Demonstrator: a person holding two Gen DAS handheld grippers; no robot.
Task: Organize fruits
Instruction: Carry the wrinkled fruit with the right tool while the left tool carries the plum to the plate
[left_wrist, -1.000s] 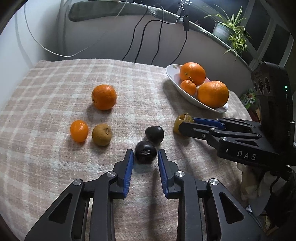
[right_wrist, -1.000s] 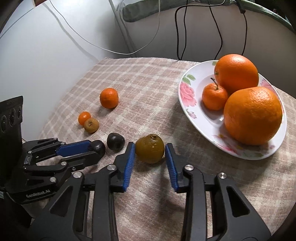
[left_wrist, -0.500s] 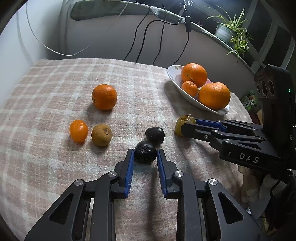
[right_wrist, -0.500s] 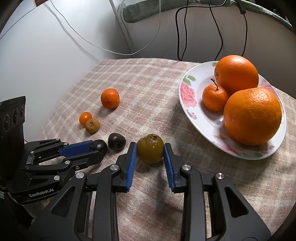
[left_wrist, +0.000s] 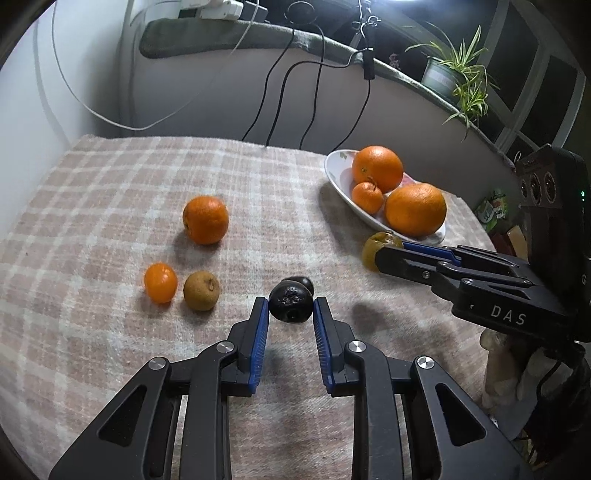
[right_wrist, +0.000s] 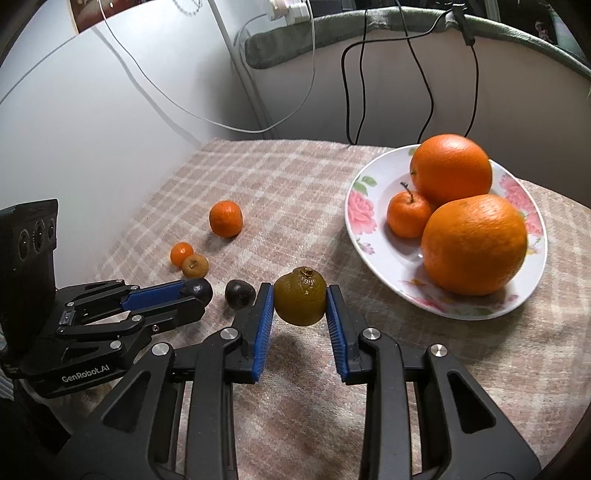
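Closed since earlier: left gripper clamps dark fruit, right gripper clamps brown fruit, both lifted. Plate at 2 o'clock: three oranges. Remaining at 10 o'clock: four loose fruits.

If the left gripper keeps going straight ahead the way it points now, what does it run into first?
The left gripper already holds a dark fruit. Straight ahead, the second dark fruit sits right behind it and would likely be met first, though the held fruit looks lifted and depth is unclear.
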